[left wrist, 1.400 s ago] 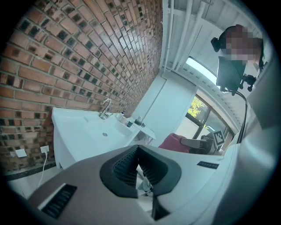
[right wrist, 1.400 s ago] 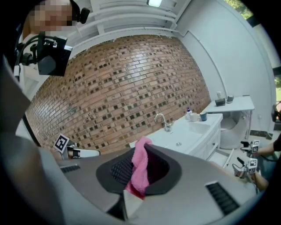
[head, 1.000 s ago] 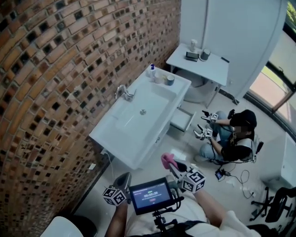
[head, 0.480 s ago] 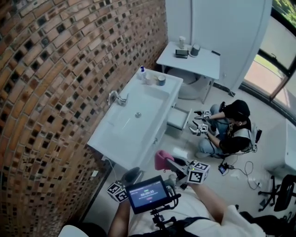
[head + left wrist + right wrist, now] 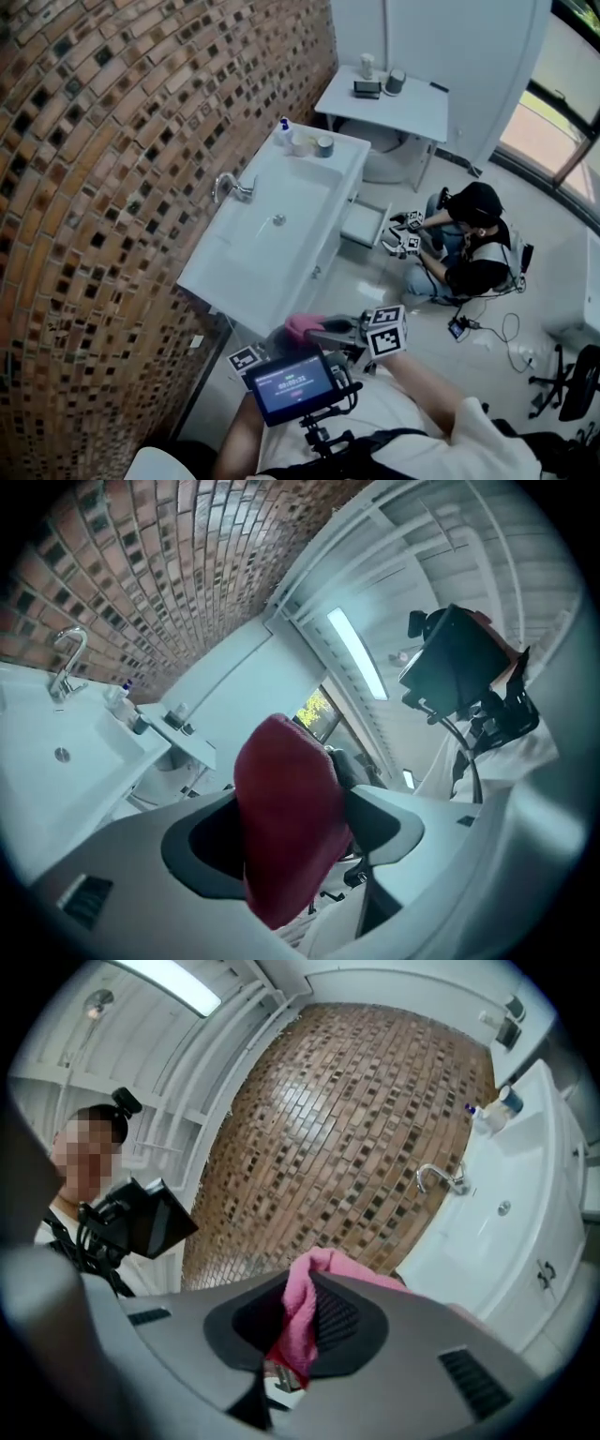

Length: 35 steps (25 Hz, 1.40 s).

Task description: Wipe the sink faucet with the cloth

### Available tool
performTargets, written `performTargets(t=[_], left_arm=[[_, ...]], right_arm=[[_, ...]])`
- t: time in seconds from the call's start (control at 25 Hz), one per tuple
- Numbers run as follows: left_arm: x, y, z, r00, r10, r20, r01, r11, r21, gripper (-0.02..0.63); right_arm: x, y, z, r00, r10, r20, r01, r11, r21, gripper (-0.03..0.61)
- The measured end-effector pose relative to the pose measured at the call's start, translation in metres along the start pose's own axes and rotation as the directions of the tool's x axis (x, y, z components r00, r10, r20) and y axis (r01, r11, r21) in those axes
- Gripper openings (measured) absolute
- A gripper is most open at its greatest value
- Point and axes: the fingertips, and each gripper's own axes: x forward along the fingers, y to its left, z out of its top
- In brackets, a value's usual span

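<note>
Lifted since a second ago, the left hand-held gripper (image 5: 291, 836) has just been opening, released, with the cloth (image 5: 286, 808) between its jaws; the right hand-held gripper (image 5: 300, 1327) clamps it. With the faucet (image 5: 228, 187) well ahead, wiping seems unstarted.

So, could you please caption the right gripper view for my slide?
Right gripper clamping the pink cloth, with the sink faucet ahead.

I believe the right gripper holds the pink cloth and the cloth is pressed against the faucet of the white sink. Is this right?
Not quite. The right gripper does hold the pink cloth, but the cloth is not pressed against the faucet of the white sink. The head view shows it well short of the sink, apart from the faucet.
</note>
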Motion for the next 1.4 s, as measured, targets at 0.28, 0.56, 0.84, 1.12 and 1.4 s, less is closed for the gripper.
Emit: performTargets(t=[0.28, 0.56, 0.84, 1.12, 1.4], left_arm=[[0.006, 0.012, -0.006, 0.994, 0.108, 0.033, -0.107, 0.994, -0.038, 0.181], [-0.006, 0.022, 0.001, 0.977, 0.177, 0.12, -0.166, 0.982, -0.095, 0.094], [-0.067, 0.045, 0.031, 0.876, 0.328, 0.355, -0.28, 0.943, -0.18, 0.086], [-0.1, 0.057, 0.02, 0.845, 0.383, 0.374, -0.329, 0.923, -0.2, 0.087], [-0.097, 0.063, 0.009, 0.847, 0.402, 0.346, -0.35, 0.914, -0.206, 0.086]], right_arm=[[-0.002, -0.023, 0.002, 0.997, -0.065, -0.039, 0.062, 0.995, -0.083, 0.063], [-0.003, -0.024, 0.009, 0.996, 0.082, -0.039, -0.081, 0.997, 0.019, 0.135], [-0.032, -0.07, 0.038, 0.983, -0.181, -0.042, 0.168, 0.963, -0.21, 0.124], [-0.044, -0.088, 0.021, 0.937, -0.335, -0.099, 0.267, 0.871, -0.413, 0.121], [-0.038, -0.091, 0.018, 0.944, -0.318, -0.083, 0.263, 0.882, -0.391, 0.118]])
